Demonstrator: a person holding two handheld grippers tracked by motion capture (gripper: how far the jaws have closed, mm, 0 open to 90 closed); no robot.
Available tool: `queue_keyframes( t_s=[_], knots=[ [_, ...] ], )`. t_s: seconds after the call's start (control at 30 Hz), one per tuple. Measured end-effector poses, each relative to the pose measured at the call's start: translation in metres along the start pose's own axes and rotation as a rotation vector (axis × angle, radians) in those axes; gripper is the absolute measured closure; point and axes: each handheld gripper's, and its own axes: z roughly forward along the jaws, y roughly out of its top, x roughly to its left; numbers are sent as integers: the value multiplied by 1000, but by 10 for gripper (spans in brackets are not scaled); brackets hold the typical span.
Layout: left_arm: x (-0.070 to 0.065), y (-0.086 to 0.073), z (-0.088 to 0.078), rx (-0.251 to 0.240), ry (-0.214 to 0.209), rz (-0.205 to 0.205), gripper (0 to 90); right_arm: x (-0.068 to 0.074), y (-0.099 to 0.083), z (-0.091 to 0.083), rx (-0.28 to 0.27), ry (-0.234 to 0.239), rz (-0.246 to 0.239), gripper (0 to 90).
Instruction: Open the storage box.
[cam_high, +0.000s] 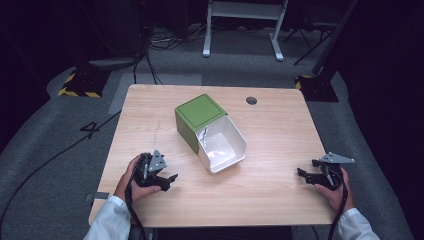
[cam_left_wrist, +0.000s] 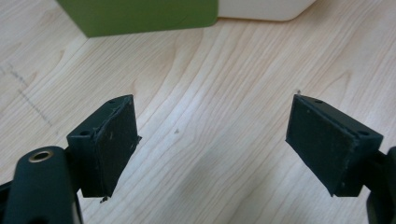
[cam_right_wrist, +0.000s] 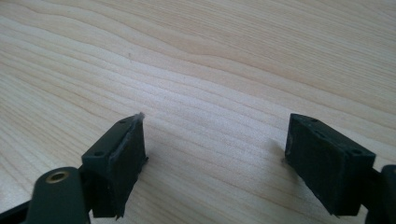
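1. Centrally on the pale wooden worktop (cam_high: 270, 130) lies a box on its side: a green outer sleeve (cam_high: 197, 120) with a white inner drawer (cam_high: 222, 145) pulled partly out of it.
2. Its long axis runs diagonally in the high view, from the green closed end at the far left to the white open end at the near right; the drawer's open face is turned upward and toward the person's right.
3. Inside the drawer something pale and shiny shows; what it is cannot be told.
4. Left gripper (cam_high: 167, 181) sits near the worktop's near-left part, held in the person's left hand (cam_high: 134, 177), its jaws spread wide with nothing between them, pointing toward the box but well apart from it.
5. From the left gripper view (cam_left_wrist: 212, 140), the green sleeve (cam_left_wrist: 144, 16) and a corner of the white drawer (cam_left_wrist: 266, 8) lie along the top edge, beyond bare wood.
6. Right gripper (cam_high: 306, 175) is near the worktop's near-right edge, held in the right hand (cam_high: 334, 192), jaws likewise wide apart and empty, pointing leftward across the worktop.
7. Through the right gripper view (cam_right_wrist: 215, 154), only wood grain lies between and ahead of its jaws.
8. A small dark round hole (cam_high: 251, 100) sits near the worktop's far edge.
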Motion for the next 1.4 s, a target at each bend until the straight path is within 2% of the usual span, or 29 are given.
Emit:
queue_keyframes(
  t_s=[0.27,0.33,0.47,0.53,0.63,0.67,0.73,0.87,0.93,1.03,1.4],
  knots=[
    [9,-12,-1,14,8,-40,173,0,0,0,0,0,0,204],
    [14,-18,-1,21,10,-72,174,0,0,0,0,0,0,204],
    [19,-26,0,44,18,-80,177,0,0,0,0,0,0,204],
    [25,-35,0,61,11,-142,177,0,0,0,0,1,-2,204],
    [28,-43,0,70,13,-186,181,0,0,0,0,1,-2,204],
    [30,-48,0,52,-4,-214,174,0,0,0,0,1,-2,204],
    [32,-50,-1,40,7,-207,170,0,0,0,0,2,-2,204],
    [31,-54,-4,38,33,-255,164,0,0,0,-1,3,-3,204],
    [31,-55,-4,37,45,-266,164,0,0,0,0,4,-4,203],
    [31,-55,-4,40,51,-261,162,0,0,0,-1,7,-6,204],
    [31,-55,-4,41,49,-265,160,0,0,0,0,8,-9,203]
  ],
)
